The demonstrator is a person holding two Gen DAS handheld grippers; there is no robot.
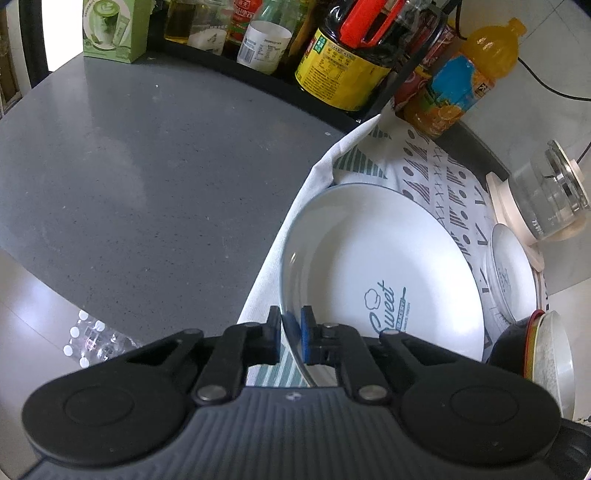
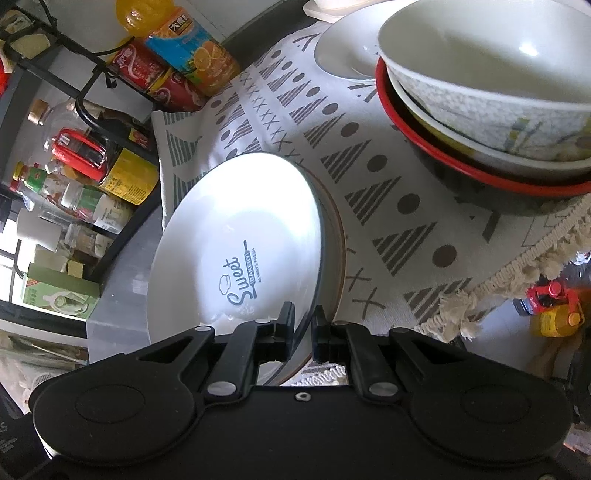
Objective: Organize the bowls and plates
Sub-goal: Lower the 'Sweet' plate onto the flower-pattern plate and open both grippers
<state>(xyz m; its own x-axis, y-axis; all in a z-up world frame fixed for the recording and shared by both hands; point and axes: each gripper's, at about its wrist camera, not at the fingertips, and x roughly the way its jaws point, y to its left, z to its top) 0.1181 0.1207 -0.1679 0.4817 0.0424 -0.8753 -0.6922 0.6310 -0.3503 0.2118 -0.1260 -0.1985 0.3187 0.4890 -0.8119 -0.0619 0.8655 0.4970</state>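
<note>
A large white plate (image 1: 376, 266) printed "Sweet Bakery" lies on a patterned cloth (image 1: 436, 173). My left gripper (image 1: 293, 325) is shut on its near left rim. In the right wrist view the same plate (image 2: 240, 236) sits on top of a second plate with a brown rim (image 2: 338, 251), and my right gripper (image 2: 303, 325) is shut on the rims of the plates. A stack of bowls (image 2: 491, 96), a white one in a red-rimmed black one, stands at the right; it also shows in the left wrist view (image 1: 543, 354). A small white plate (image 1: 511, 269) lies behind.
A rack of bottles and jars (image 1: 340, 62) lines the back of the grey counter (image 1: 129, 177). An orange juice bottle (image 1: 461, 77) and a glass kettle (image 1: 550, 192) stand near the cloth. A green box (image 1: 110, 29) sits at the back left.
</note>
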